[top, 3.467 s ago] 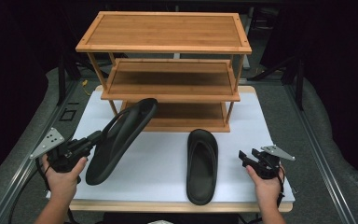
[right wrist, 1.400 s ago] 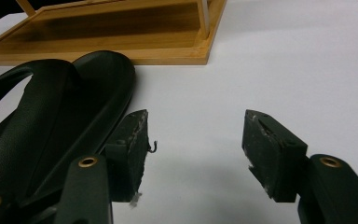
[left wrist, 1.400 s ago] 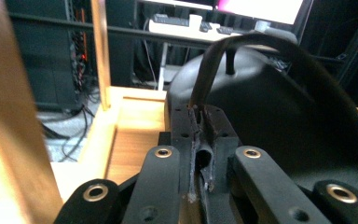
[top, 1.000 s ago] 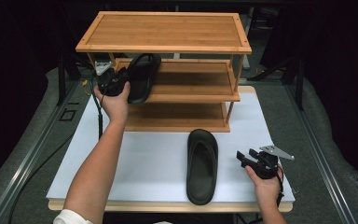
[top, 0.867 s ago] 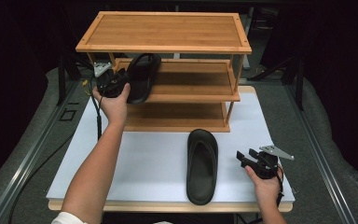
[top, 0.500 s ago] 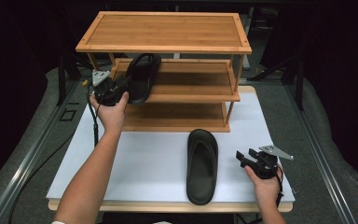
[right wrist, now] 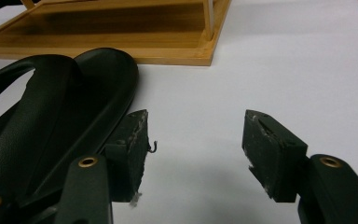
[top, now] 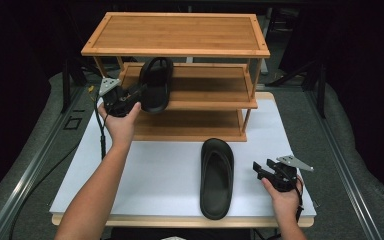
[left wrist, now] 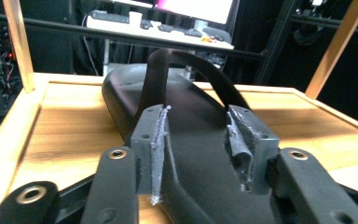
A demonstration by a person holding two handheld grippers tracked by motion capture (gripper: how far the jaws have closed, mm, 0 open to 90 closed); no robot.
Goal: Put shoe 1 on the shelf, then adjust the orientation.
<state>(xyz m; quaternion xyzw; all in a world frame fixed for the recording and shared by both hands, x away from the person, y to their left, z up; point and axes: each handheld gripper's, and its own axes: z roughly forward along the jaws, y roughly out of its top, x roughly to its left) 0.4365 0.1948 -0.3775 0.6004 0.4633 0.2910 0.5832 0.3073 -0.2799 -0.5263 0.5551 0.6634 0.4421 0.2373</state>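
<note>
A black slipper lies on the left end of the middle shelf of a three-tier wooden rack. My left gripper sits at its near end. In the left gripper view the slipper runs away from the left gripper, whose jaws have just been opening and now stand apart on either side of the heel without pressing it. A second black slipper lies flat on the white board. Just right of that slipper, my right gripper rests open on the board, holding nothing.
The rack stands at the back of the white board, its top shelf and bottom shelf bare. Grey padded table edges and a metal rail flank the board. A monitor and desk clutter sit behind the rack.
The left gripper carried the first slipper from the board up onto the middle shelf. In the last second its jaws opened and the hand drew back leftward, leaving the slipper there. The right hand stayed still.
</note>
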